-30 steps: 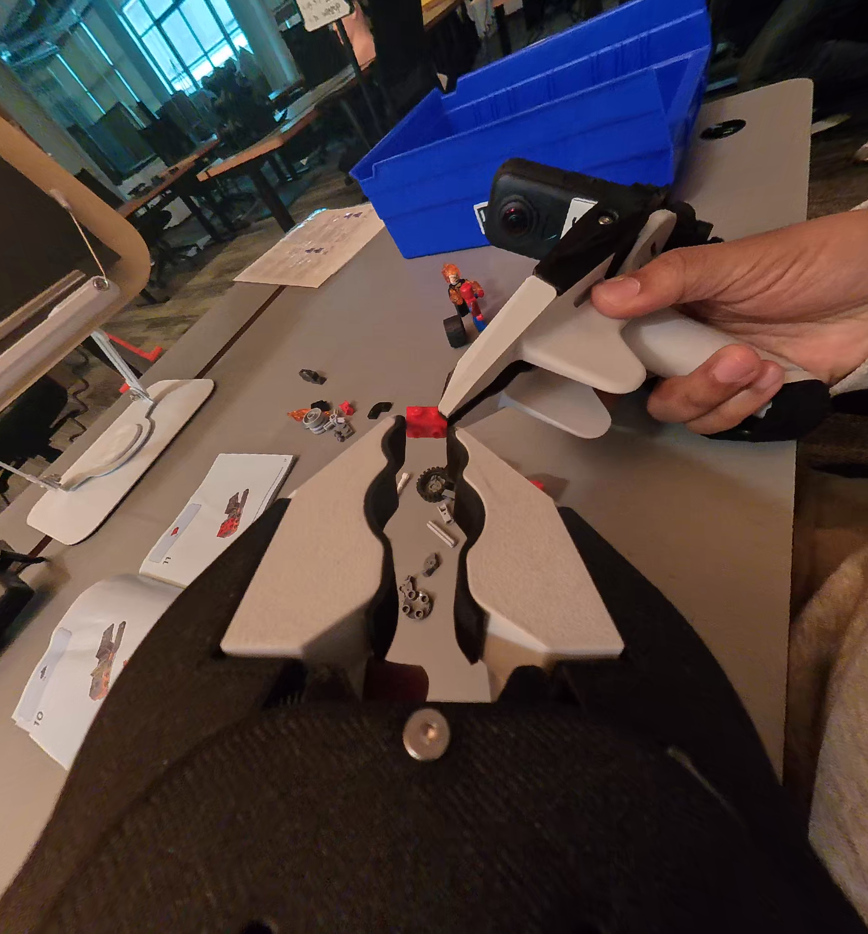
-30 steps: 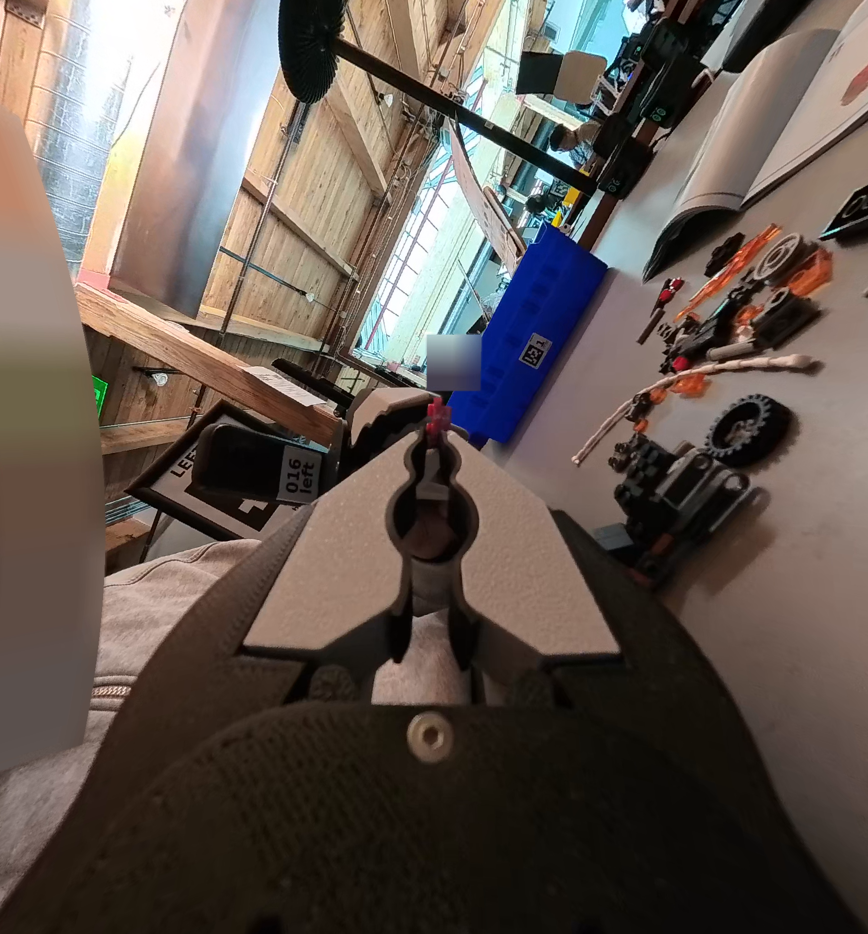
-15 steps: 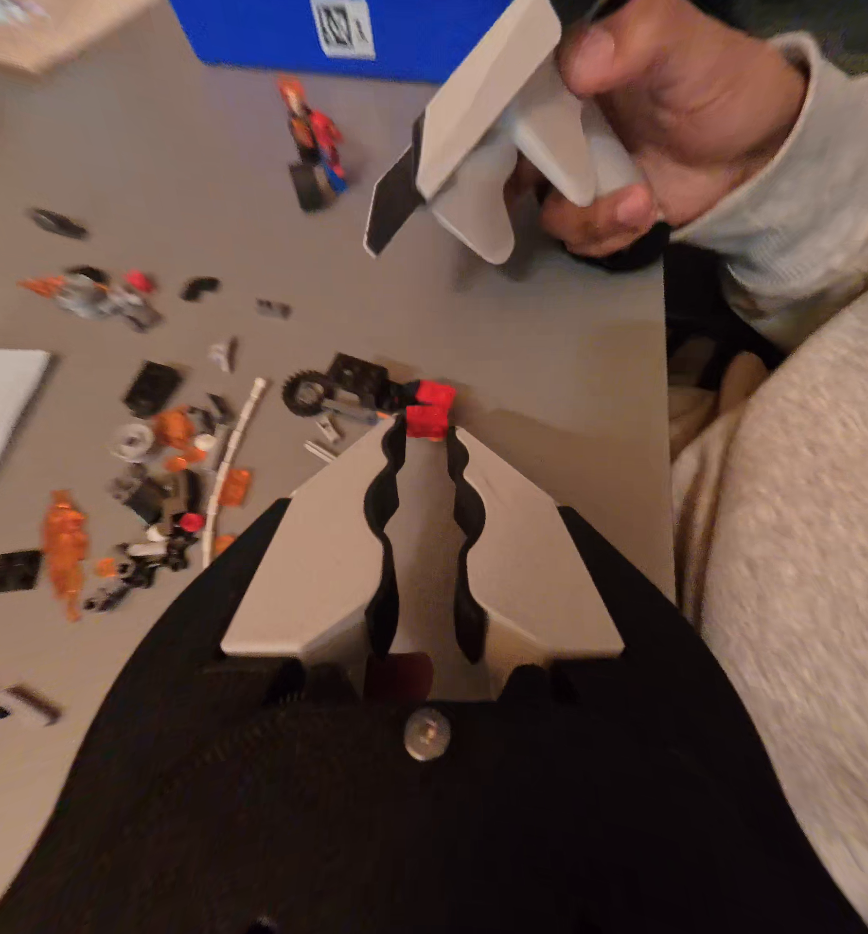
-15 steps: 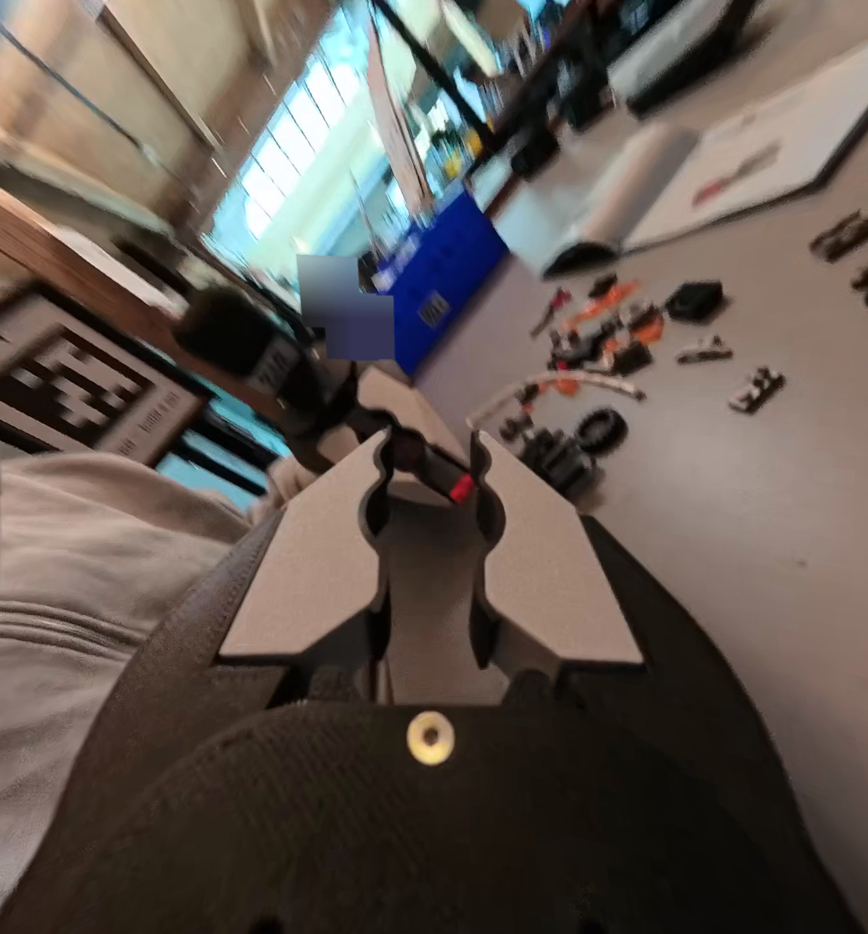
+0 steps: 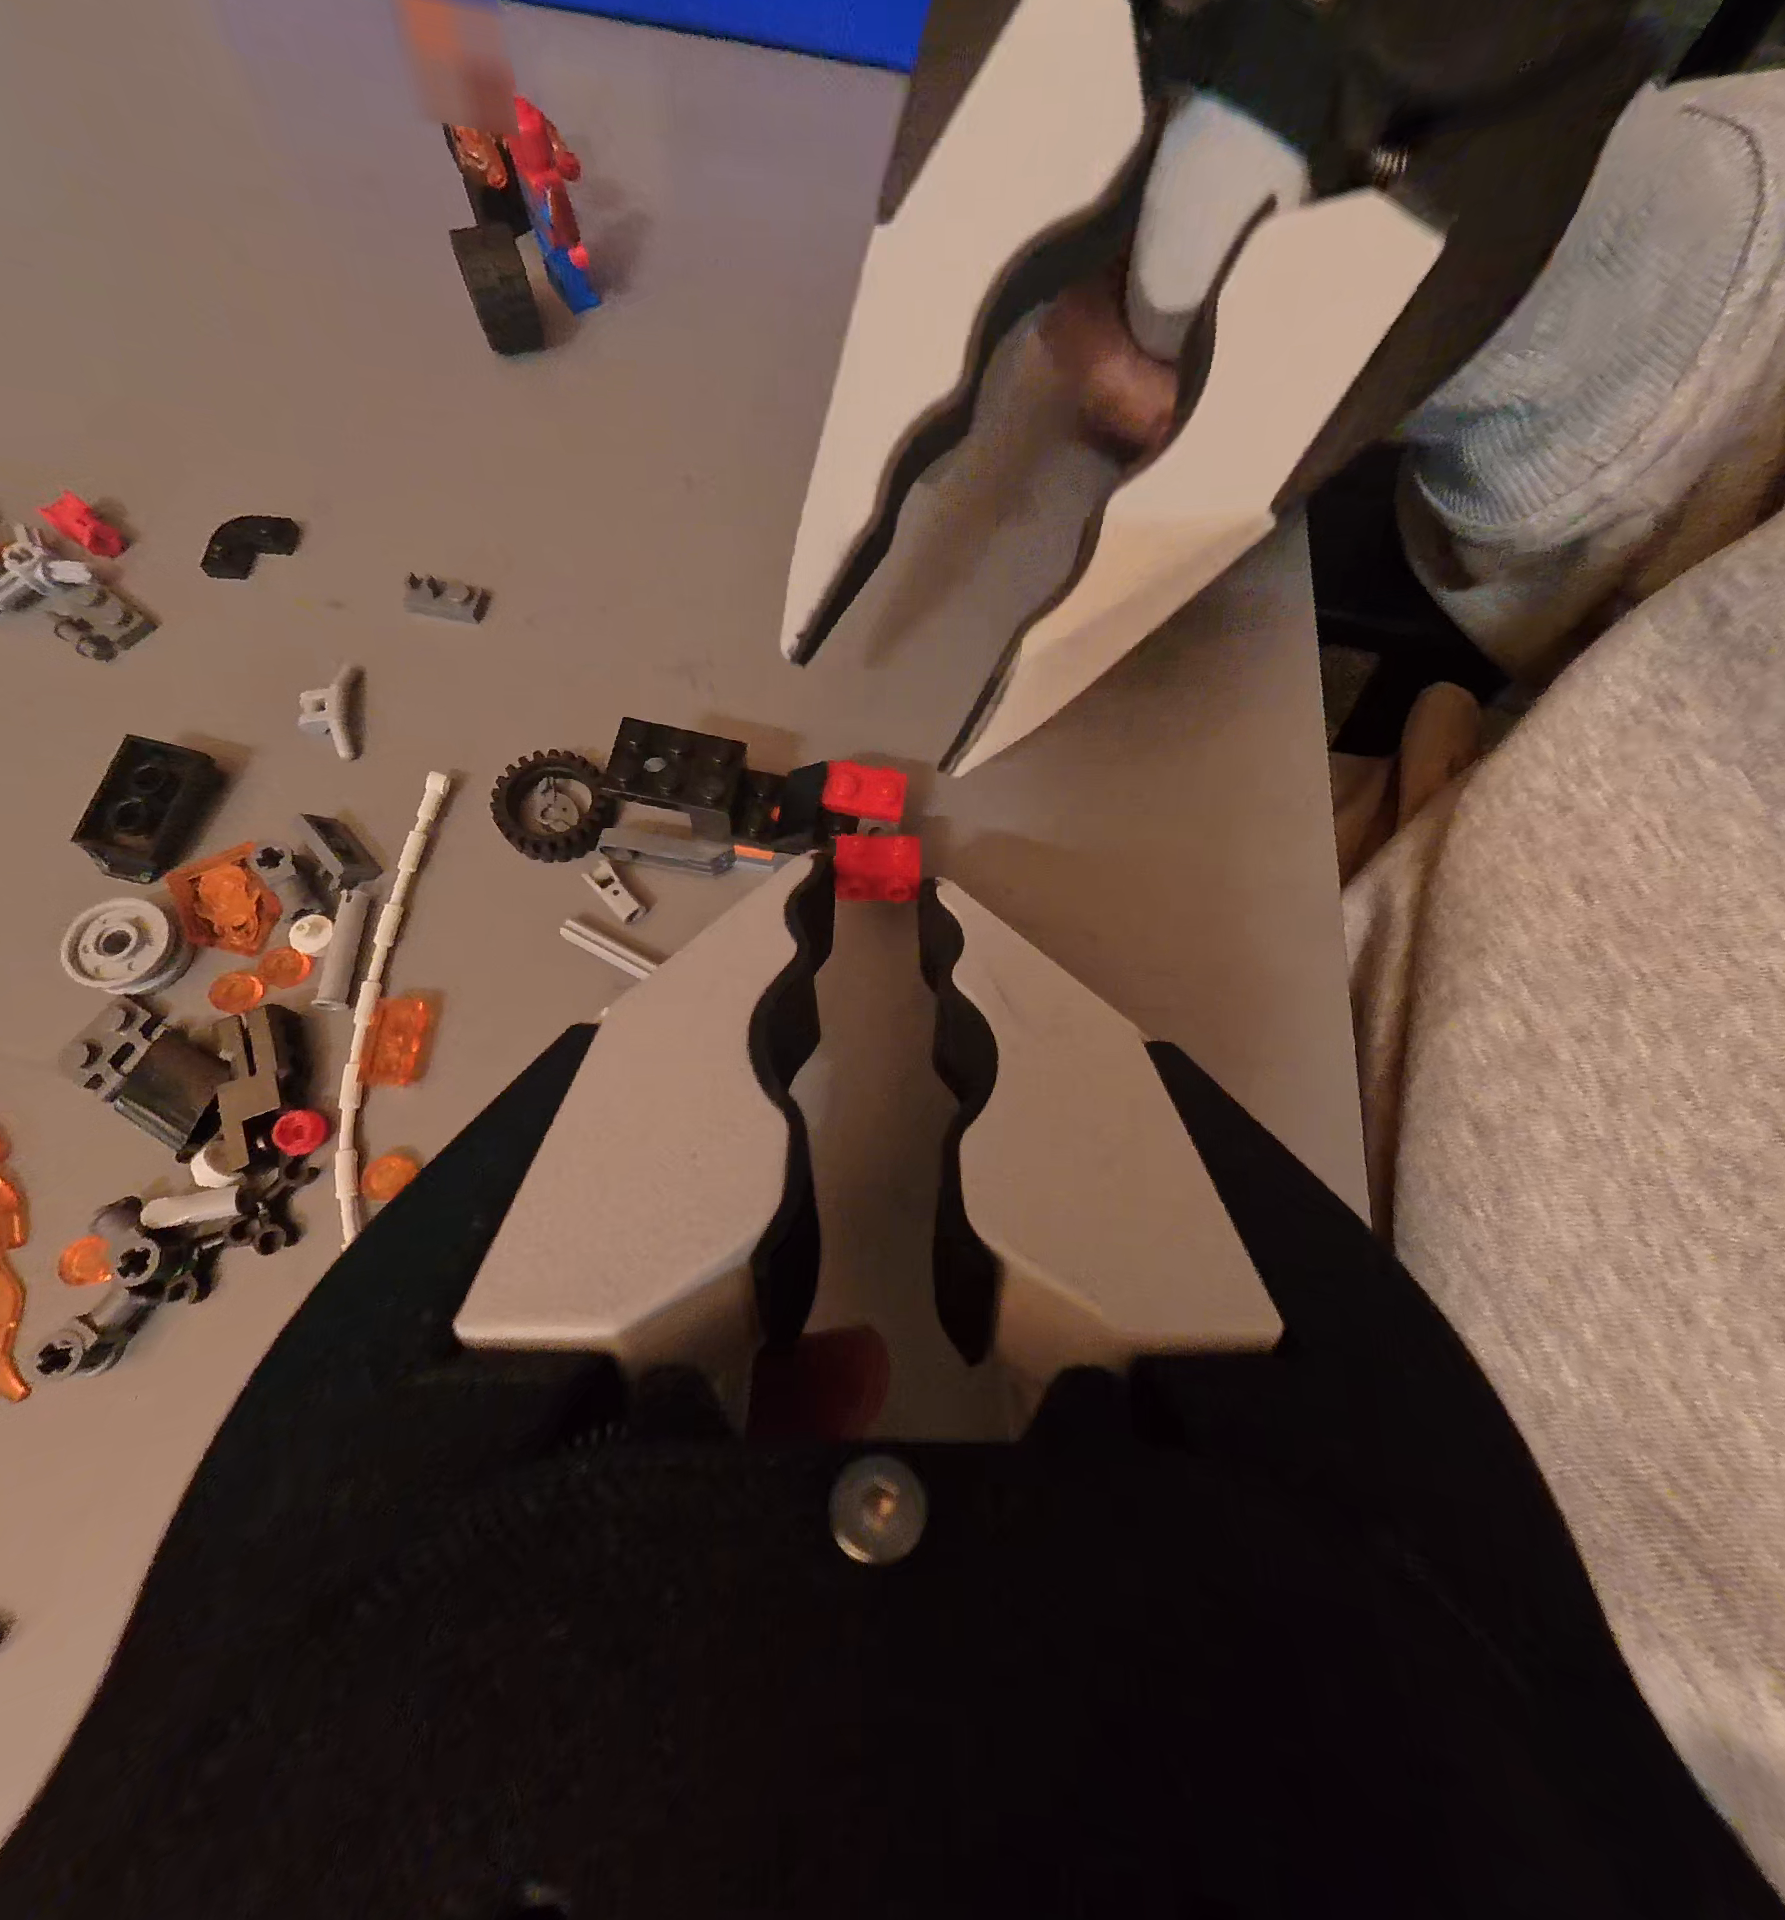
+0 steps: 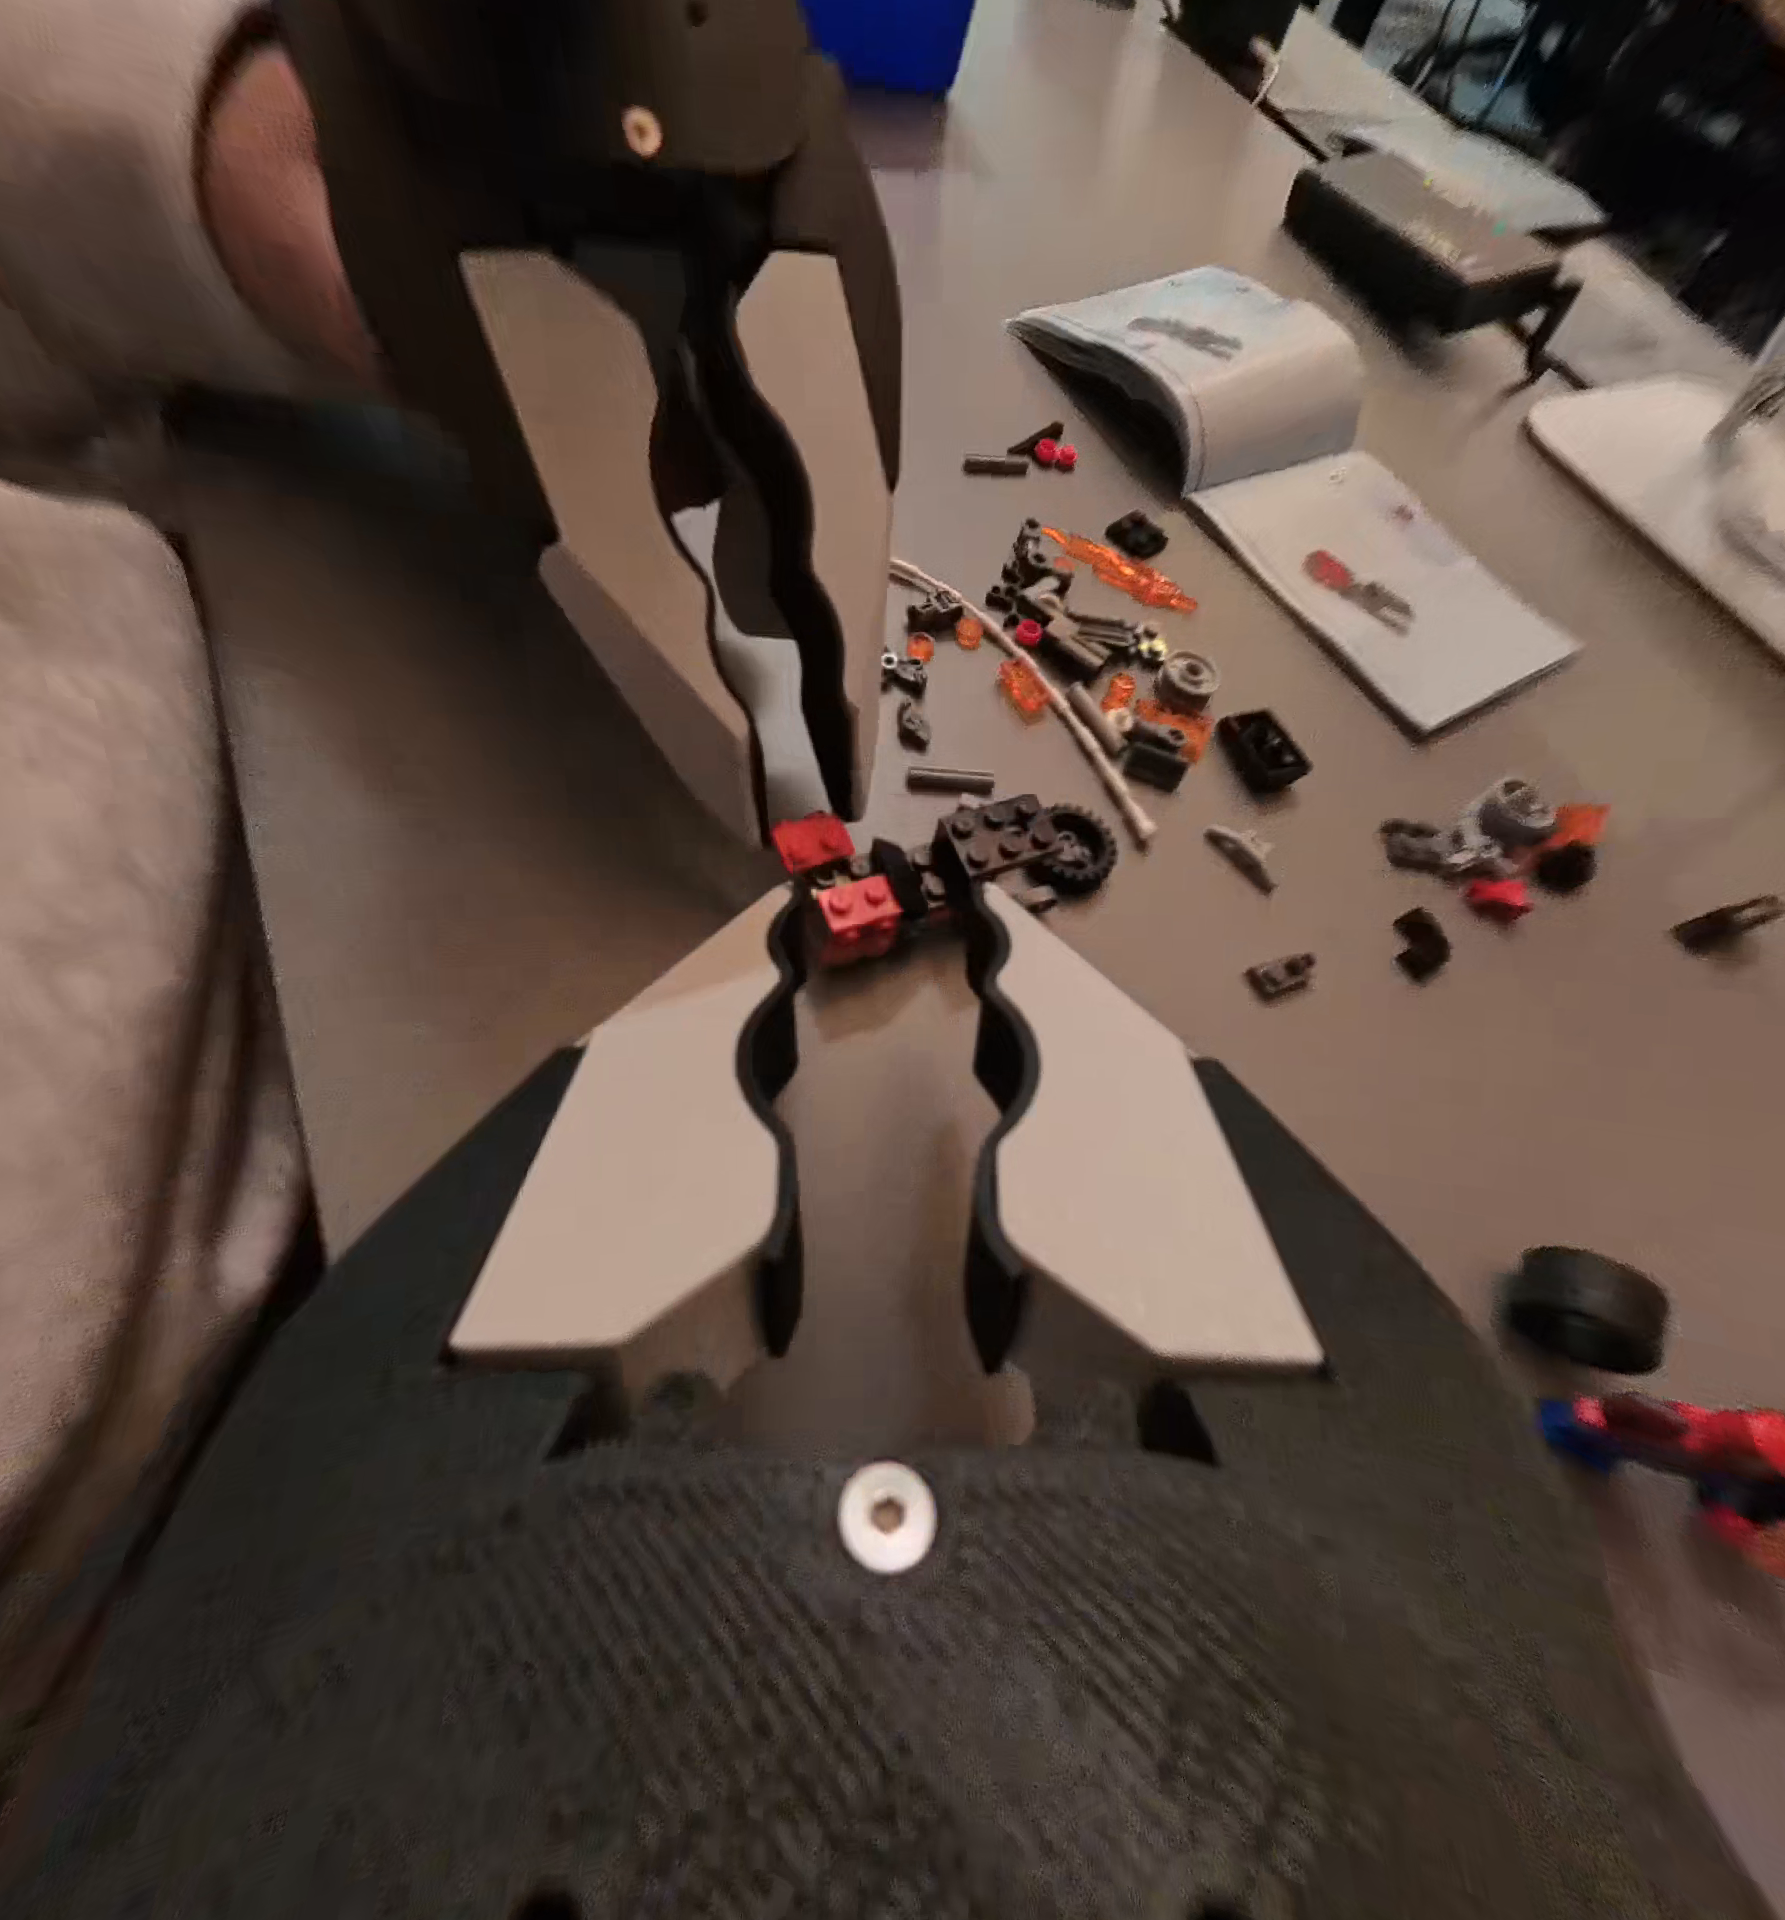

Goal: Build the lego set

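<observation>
A partly built black lego vehicle [image 5: 675, 774] with one spoked wheel lies on the grey table [image 5: 659, 468]; a red brick [image 5: 865, 790] sits on its near end. My left gripper [image 5: 875, 873] is shut on a second red brick [image 5: 877, 868] and holds it right beside that end. In the right wrist view the left gripper [image 6: 810, 826] comes down from above with its brick [image 6: 808, 840]. My right gripper [image 6: 877, 914] is open, its tips on either side of the vehicle's red end [image 6: 857, 914]. It also shows in the left wrist view [image 5: 872, 712], jaws apart.
Loose black, grey and orange pieces [image 5: 244, 997] lie left of the vehicle. A minifigure with a black wheel [image 5: 529, 229] stands farther back. An open booklet [image 6: 1387, 592] lies beyond the pieces. The table edge [image 5: 1329, 935] runs close on the right, with a person's grey clothing beside it. Less than 4 cm separates the two grippers' tips.
My right gripper has opened and swung down to the vehicle. My left gripper has tilted down and carried the red brick to the vehicle's red end.
</observation>
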A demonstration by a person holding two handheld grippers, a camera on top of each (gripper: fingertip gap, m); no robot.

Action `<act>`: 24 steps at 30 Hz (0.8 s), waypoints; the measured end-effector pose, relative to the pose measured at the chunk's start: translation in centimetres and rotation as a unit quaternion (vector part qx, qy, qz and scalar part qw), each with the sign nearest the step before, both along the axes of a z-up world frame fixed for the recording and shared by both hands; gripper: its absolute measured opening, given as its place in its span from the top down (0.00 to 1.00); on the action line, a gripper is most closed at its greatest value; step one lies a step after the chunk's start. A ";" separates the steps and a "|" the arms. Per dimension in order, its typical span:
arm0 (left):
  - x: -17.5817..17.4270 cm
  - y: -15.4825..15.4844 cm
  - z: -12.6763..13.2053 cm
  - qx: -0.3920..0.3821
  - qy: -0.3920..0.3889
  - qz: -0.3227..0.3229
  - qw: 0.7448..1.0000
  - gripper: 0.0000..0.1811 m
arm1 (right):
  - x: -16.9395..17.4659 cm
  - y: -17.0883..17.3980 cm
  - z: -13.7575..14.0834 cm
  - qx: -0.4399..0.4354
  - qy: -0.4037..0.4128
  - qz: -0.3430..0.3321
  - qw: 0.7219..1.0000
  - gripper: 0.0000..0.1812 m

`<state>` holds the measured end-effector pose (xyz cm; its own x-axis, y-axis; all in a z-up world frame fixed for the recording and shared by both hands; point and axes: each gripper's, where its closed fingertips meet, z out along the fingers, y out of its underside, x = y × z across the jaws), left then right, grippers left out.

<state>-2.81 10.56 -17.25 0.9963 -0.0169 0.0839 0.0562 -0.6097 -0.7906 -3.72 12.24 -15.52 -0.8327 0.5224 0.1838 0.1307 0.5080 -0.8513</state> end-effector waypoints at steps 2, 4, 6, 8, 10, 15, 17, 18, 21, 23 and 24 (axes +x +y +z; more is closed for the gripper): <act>0.1 0.1 0.1 0.004 -0.004 -0.004 1.000 0.92 | 0.2 -0.2 0.0 0.000 0.006 0.013 1.000 0.85; 0.1 0.1 0.2 0.006 -0.006 -0.007 1.000 0.92 | 0.5 -0.2 0.5 -0.025 -0.009 0.033 0.999 0.85; 0.1 0.2 0.2 0.007 -0.010 -0.011 1.000 0.92 | 0.4 0.1 0.9 -0.038 -0.011 0.049 0.998 0.86; 0.1 0.2 0.2 0.007 -0.015 -0.015 1.000 0.92 | 0.5 0.3 0.6 -0.030 -0.016 0.074 0.997 0.86; 0.0 0.3 0.3 0.008 -0.021 -0.017 1.000 0.92 | 0.4 0.3 -0.1 -0.007 -0.020 0.104 0.994 0.86; -0.2 0.4 0.1 0.002 -0.032 -0.013 0.999 0.92 | 0.0 -0.6 -1.4 0.034 -0.033 0.175 0.983 0.84; -0.3 0.4 0.0 -0.001 -0.033 -0.012 0.999 0.92 | -0.1 -0.6 -2.0 0.045 -0.049 0.182 0.981 0.84; -0.3 0.4 -0.1 -0.002 -0.034 -0.010 0.999 0.92 | -0.1 -0.6 -2.0 0.046 -0.048 0.182 0.981 0.85; -0.2 0.5 -0.2 -0.009 -0.045 -0.015 0.999 0.92 | -0.2 -0.5 -1.9 0.046 -0.042 0.179 0.982 0.88; -0.2 0.5 -0.4 -0.014 -0.047 -0.018 0.999 0.92 | -0.2 -0.5 -1.9 0.046 -0.043 0.178 0.982 0.88; -0.2 0.5 -0.4 -0.014 -0.044 -0.018 0.999 0.92 | -0.2 -0.5 -1.9 0.045 -0.044 0.177 0.982 0.88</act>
<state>-3.06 11.10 -17.64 0.9840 -0.0491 0.1713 0.1018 -0.6343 -0.7664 -3.94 11.75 -17.44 -0.9739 0.1820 0.1353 0.0034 0.6082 -0.7937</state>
